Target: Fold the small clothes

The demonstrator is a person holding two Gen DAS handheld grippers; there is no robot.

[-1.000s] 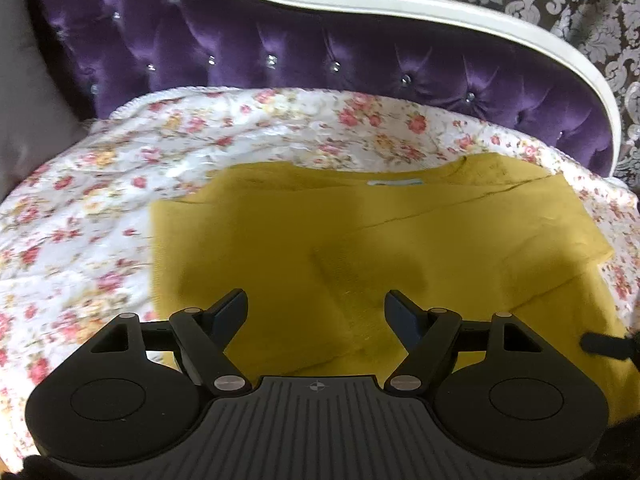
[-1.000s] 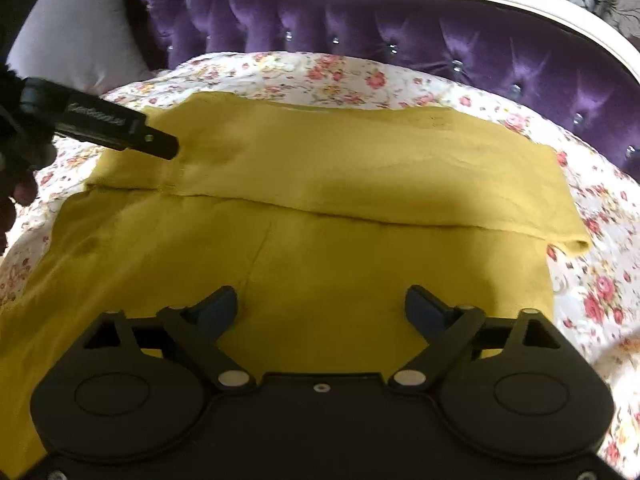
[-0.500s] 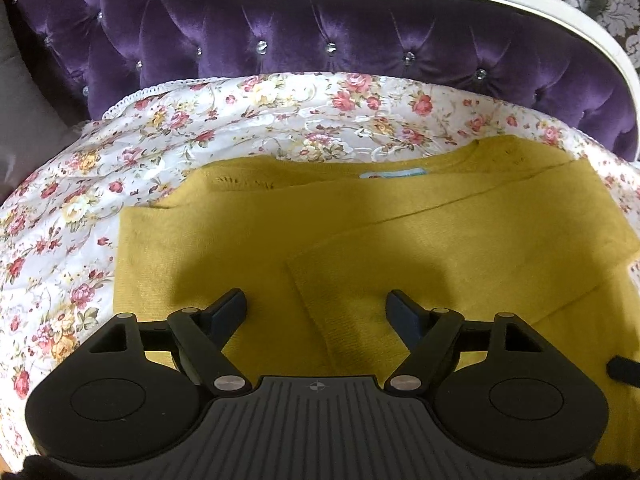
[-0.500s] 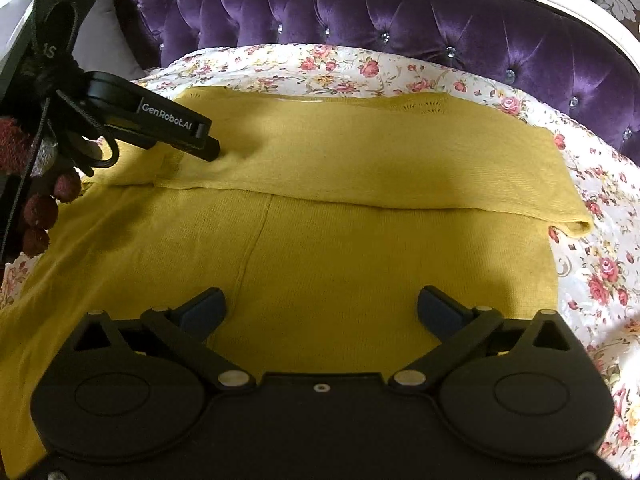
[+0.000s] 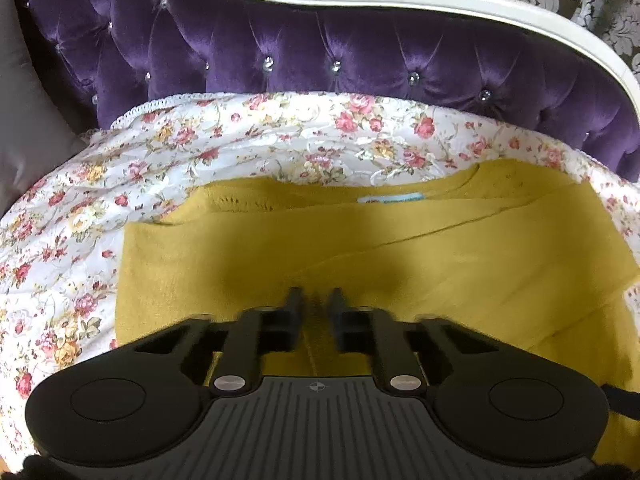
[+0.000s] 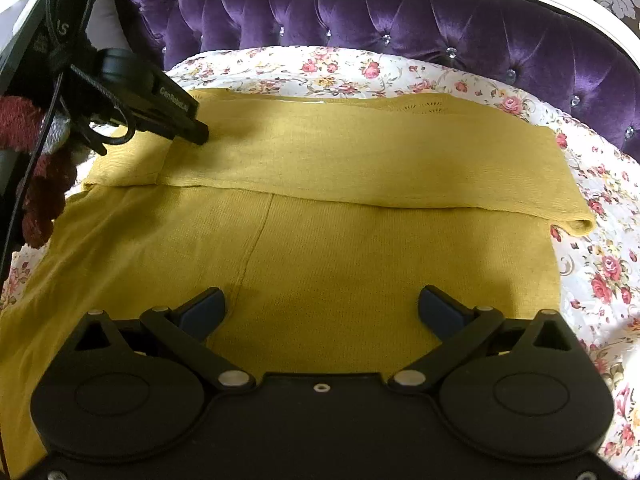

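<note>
Two grippers over mustard sweater (image 6: 360, 264) on floral bedspread (image 5: 260, 148): left gripper (image 5: 316, 304) just closing, pinching sweater's folded sleeve edge, right gripper (image 6: 320, 308) fingers spread above sweater.

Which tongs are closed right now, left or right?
The left tongs: the jaws have just closed, nearly together, with the yellow sweater fabric between them. The right tongs hang wide open over the sweater, gripping nothing.

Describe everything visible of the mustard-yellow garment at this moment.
The mustard knit sweater lies flat on the floral bedspread, neckline and pale blue label toward the purple headboard. One sleeve is folded across the chest. The left gripper, whose jaws have just been closing, pinches that sleeve's cuff end; the right gripper hovers open above the body.
</note>
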